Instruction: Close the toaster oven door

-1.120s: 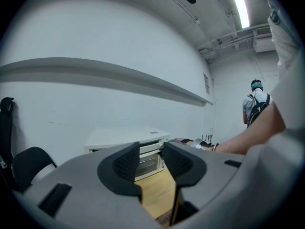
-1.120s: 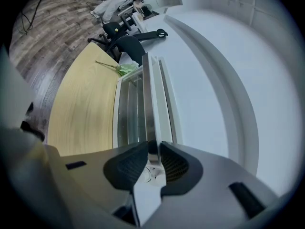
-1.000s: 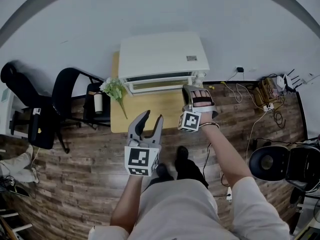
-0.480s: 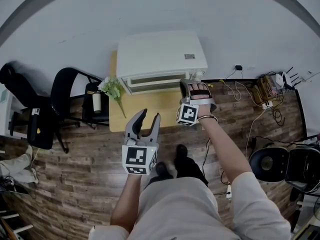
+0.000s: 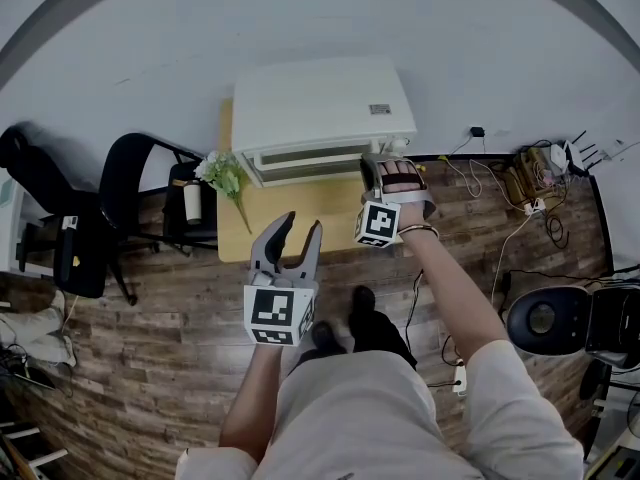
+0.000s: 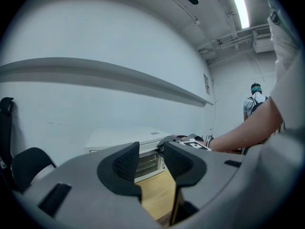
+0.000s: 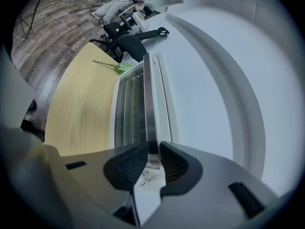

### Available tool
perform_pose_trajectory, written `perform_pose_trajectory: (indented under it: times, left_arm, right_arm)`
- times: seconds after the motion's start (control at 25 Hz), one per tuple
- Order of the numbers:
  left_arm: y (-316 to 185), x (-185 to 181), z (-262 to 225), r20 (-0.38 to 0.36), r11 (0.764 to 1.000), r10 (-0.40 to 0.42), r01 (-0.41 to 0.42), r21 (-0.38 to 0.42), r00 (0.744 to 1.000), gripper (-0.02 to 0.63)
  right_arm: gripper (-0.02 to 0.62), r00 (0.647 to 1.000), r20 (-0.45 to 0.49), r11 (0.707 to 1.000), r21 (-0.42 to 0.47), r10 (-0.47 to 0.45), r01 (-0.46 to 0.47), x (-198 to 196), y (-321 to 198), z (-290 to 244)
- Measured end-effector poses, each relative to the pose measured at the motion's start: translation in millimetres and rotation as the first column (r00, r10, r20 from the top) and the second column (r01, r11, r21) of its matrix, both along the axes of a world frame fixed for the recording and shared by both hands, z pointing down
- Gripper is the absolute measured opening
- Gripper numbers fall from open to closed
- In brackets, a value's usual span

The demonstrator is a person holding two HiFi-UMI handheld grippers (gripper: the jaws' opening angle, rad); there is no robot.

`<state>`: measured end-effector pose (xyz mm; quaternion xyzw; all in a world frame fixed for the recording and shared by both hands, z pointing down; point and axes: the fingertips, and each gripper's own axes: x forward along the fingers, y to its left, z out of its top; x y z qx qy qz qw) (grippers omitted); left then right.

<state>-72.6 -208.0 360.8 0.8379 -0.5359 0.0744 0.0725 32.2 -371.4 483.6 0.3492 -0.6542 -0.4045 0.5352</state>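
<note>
A white toaster oven stands at the back of a small wooden table, against the wall. Its glass door stands nearly upright against the oven front. My right gripper is at the door's right end. In the right gripper view, this gripper is shut on the metal door handle. My left gripper hangs open and holds nothing, near the table's front edge. In the left gripper view, the left gripper points toward the oven.
A sprig of flowers lies on the table's left side. Beside it is a stool with a small cup, and black chairs stand further left. Cables and a power strip lie on the wood floor at right.
The right gripper has edged slightly toward the oven with the handle in its jaws. The left gripper has stayed where it was.
</note>
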Motion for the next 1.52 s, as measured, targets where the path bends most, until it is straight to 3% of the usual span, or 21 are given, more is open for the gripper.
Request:
perform_pose_trajectory:
  times: [0.76,1.52]
  left_arm:
    - [0.3,-2.8,0.5,0.005,1.000,0.009,-0.009,0.002,1.000,0.149]
    - [30.5,-21.4,-13.0,0.021,0.999,-0.021,0.021,0.028,1.000,0.149]
  right_arm:
    - [0.077,1.000,0.028,0.999,-0.052,-0.011,0.013,0.0,-0.7,-0.3]
    - [0.078,0.995,0.082,0.998,0.005,0.054,-0.055,8.7,19.3,-20.7]
